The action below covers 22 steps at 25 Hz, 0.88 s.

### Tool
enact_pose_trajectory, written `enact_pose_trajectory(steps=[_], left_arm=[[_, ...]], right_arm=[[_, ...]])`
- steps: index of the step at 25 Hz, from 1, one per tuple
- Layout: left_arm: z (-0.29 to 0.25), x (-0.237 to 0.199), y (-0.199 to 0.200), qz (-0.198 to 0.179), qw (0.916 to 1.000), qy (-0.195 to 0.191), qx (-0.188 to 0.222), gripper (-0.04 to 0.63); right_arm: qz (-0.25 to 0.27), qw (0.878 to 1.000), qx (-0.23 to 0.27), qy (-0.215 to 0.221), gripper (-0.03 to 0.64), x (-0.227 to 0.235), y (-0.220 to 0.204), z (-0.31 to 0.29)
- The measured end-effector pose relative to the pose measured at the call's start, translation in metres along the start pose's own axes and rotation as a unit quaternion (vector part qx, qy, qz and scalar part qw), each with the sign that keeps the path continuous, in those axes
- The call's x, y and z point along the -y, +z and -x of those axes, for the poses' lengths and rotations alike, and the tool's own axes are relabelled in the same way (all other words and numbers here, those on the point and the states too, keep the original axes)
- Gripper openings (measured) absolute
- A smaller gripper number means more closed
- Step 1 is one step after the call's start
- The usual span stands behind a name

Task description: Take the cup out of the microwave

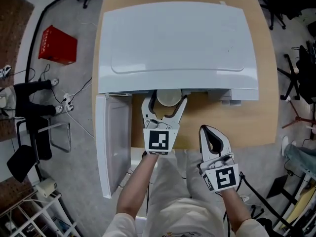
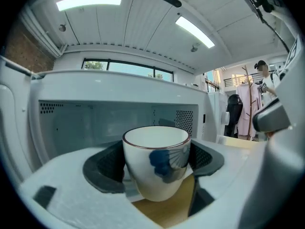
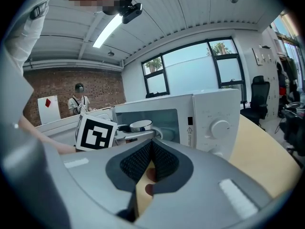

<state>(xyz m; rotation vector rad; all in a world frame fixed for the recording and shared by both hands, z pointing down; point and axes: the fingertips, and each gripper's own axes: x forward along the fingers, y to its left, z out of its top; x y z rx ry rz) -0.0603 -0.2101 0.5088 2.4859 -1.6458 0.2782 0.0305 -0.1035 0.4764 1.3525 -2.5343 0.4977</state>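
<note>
A white cup (image 1: 168,97) with a blue pattern and a dark rim sits between the jaws of my left gripper (image 1: 166,101), just at the mouth of the white microwave (image 1: 177,43). In the left gripper view the cup (image 2: 157,161) is upright, both black pads (image 2: 102,168) lie against its sides, and wood shows beneath its base. The microwave's cavity (image 2: 95,123) is behind it. My right gripper (image 1: 208,131) hangs nearer me over the table's front edge, shut and holding nothing. Its view shows the cup (image 3: 140,125) and the left gripper's marker cube (image 3: 96,132) in front of the microwave (image 3: 214,123).
The microwave door (image 1: 114,142) stands open to the left, past the wooden table's (image 1: 222,122) edge. A red crate (image 1: 58,44) and a black chair (image 1: 34,132) stand on the floor at left. More chairs and stands crowd the right side.
</note>
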Motion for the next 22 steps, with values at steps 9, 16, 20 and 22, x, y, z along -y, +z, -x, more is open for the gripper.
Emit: enact_pose_trajectory(steps=[9, 16, 20, 22], left_arm=[[0.057, 0.023, 0.041, 0.013, 0.9989, 0.011, 0.044, 0.390], [0.100, 0.039, 0.063, 0.030, 0.9984, 0.030, 0.038, 0.390], [0.124, 0.050, 0.072, 0.046, 0.9977, 0.038, 0.032, 0.390], [0.136, 0.056, 0.076, 0.056, 0.9971, 0.044, 0.027, 0.390]], right_arm=[[0.005, 1.000, 0.020, -0.004, 0.005, 0.005, 0.029, 0.014], [0.008, 0.999, 0.034, -0.010, 0.005, 0.007, 0.043, 0.025], [0.006, 0.999, 0.038, -0.015, 0.005, 0.005, 0.046, 0.035], [0.009, 0.999, 0.037, -0.015, 0.005, 0.003, 0.048, 0.042]])
